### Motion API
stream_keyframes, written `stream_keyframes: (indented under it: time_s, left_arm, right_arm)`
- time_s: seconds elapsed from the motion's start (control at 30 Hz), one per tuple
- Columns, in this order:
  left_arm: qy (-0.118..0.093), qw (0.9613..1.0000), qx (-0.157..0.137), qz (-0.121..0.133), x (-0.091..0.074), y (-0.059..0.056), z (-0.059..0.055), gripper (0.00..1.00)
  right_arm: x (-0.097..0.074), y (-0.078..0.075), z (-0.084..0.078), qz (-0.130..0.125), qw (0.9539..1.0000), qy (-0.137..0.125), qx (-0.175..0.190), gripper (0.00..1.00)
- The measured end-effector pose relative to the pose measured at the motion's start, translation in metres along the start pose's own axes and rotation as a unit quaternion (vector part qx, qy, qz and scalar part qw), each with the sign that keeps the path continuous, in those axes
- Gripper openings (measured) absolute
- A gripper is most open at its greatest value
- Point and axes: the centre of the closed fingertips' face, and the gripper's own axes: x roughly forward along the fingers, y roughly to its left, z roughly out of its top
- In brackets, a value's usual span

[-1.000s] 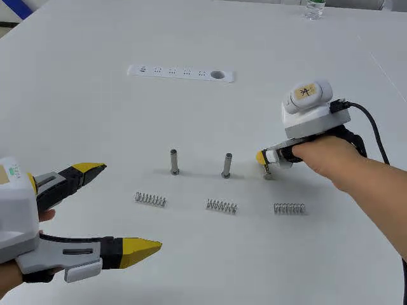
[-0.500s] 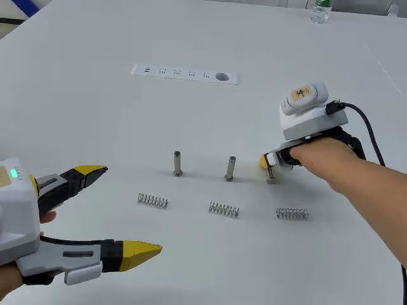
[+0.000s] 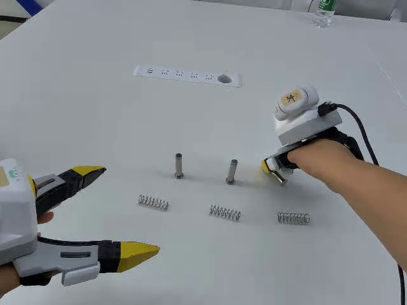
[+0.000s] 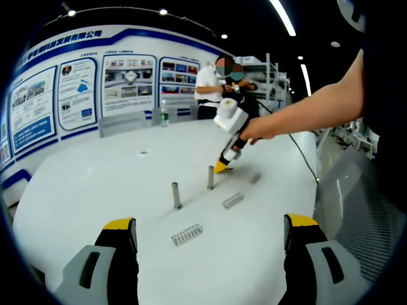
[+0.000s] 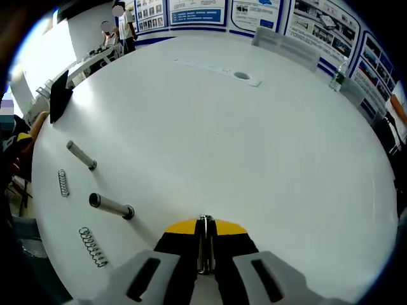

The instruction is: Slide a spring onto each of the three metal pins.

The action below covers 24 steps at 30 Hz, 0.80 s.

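- We see a broad white table (image 3: 76,95) with a white power strip (image 3: 187,75) lying far back and a water bottle (image 3: 325,11) at its far edge.
- In the left gripper view, blue-framed posters (image 4: 76,86) line the wall behind the table.
- Two pins (image 3: 179,166) stand upright mid-table, and three springs (image 3: 225,213) lie in a row just in front of them.
- The right gripper (image 3: 268,166) is clamped on the third pin (image 3: 278,178), which is tilted low over the table.
- The left gripper (image 3: 117,213) hovers near us, jaws wide apart.
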Motion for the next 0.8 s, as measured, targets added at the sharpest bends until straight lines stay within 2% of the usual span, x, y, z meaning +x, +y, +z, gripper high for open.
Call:
stream_keyframes:
  time_s: [0.27,0.5,0.8]
  left_arm:
    - [-0.003,1.0,-0.001,0.003,-0.001,0.001,0.001,0.97]
    - [-0.005,1.0,0.002,0.004,-0.002,0.002,0.003,0.97]
    - [-0.012,0.9999,0.012,-0.001,0.0,-0.003,0.012,0.97]
  right_arm:
    - [-0.001,0.0,-0.001,-0.002,1.0,0.004,-0.003,0.08]
    - [-0.013,0.005,0.002,0.008,0.9998,-0.015,0.008,0.08]
    - [-0.031,0.012,0.002,0.008,0.9991,-0.04,0.008,0.08]
